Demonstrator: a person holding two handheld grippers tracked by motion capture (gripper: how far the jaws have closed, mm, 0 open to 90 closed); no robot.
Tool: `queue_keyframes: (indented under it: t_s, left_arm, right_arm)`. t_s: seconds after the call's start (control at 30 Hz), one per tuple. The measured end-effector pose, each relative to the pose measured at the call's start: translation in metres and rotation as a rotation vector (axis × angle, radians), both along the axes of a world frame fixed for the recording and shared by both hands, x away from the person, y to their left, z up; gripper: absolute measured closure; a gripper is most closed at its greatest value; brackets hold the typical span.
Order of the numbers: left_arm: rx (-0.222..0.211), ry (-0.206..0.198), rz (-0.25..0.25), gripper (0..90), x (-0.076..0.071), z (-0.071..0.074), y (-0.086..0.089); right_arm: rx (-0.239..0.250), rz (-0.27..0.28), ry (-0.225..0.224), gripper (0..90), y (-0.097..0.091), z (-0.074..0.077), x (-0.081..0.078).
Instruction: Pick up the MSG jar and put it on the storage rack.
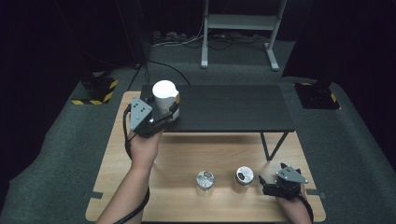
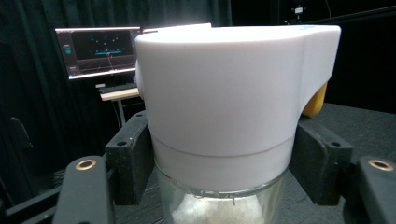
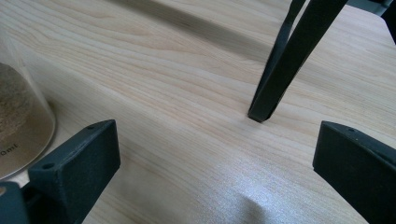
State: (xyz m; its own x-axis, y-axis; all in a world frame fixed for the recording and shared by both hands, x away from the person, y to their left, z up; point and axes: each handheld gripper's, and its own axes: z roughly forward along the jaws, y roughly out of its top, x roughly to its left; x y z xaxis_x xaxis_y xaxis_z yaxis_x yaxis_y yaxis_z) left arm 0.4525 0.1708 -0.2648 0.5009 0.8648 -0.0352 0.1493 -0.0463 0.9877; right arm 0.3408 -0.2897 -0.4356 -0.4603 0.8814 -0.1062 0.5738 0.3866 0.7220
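Currently left tool (image 1: 173, 112) pinches the white-capped jar (image 2: 224, 116) at its cap base; glass below looks slick, fragile. Right tool (image 3: 215, 172) spread, empty.

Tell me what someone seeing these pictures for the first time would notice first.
Probably the bright white-lidded jar, clamped in the left gripper at the left end of the raised black shelf. Next, the two small shiny-topped jars side by side near the front of the wooden table. The right gripper sits beside them, jaws open on nothing.
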Motion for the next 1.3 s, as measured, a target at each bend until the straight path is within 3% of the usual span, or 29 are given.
queue_keyframes:
  t_s: [0.93,1.3]
  left_arm:
    - [-0.027,0.05,0.021,30.2,0.019,-0.009,0.0]
    - [-0.015,0.059,0.017,29.7,0.019,-0.008,0.001]
  right_arm:
    - [-0.001,0.002,-0.002,0.1,0.0,0.0,0.0]
    - [-0.001,0.002,-0.004,0.1,0.0,0.0,-0.001]
